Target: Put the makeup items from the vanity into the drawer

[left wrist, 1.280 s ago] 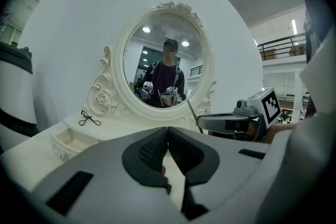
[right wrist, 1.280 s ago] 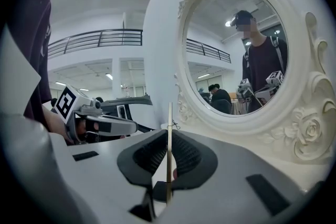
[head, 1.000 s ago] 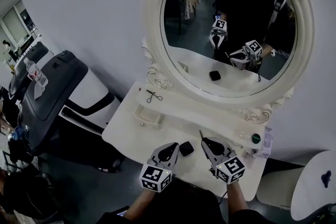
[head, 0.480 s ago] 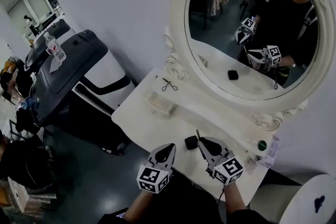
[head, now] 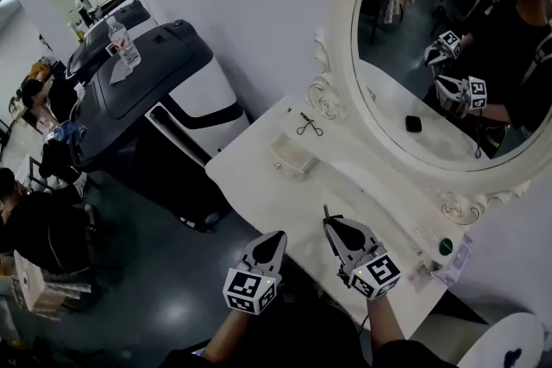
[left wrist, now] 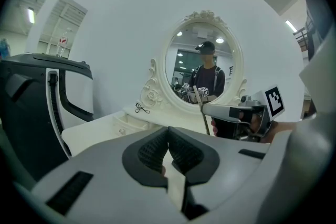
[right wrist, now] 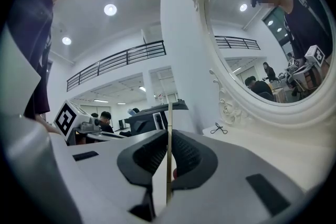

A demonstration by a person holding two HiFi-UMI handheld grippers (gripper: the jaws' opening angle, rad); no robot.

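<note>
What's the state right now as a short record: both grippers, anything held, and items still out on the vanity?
left gripper: shut, empty
right gripper: shut on thin stick
curler: on vanity, at the mirror's base, far end
drawer: small, on the vanity top near the curler; open or shut unclear
green-capped item: vanity's near right end

Head view steeply down — all share vanity (head: pixel 285 194).
</note>
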